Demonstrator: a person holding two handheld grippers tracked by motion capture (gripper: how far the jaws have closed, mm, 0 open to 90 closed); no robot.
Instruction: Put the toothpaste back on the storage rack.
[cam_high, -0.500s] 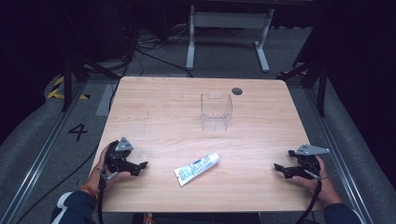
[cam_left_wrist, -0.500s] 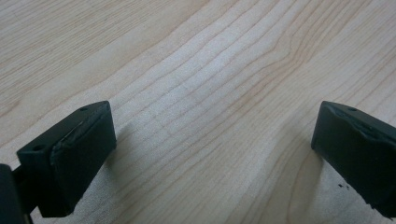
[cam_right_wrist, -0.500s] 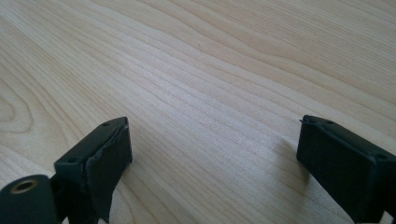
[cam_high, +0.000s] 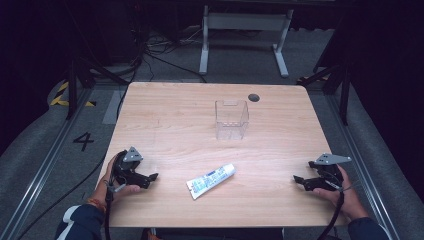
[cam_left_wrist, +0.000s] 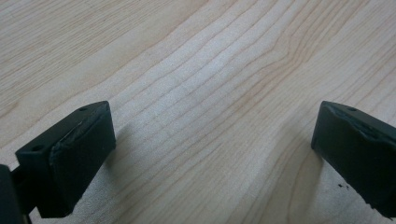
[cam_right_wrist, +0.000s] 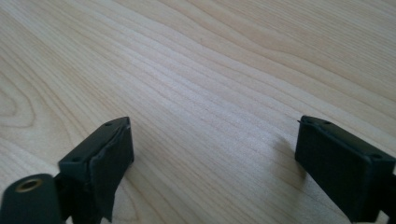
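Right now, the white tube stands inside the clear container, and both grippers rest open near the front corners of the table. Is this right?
Not quite. In the high view the white tube lies flat on the table, in front of the clear container and apart from it. The left gripper and right gripper are indeed open near the front corners.

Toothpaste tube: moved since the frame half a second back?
No. The toothpaste tube lies at the same slant on the table, in front of the clear box, between both claws as before.
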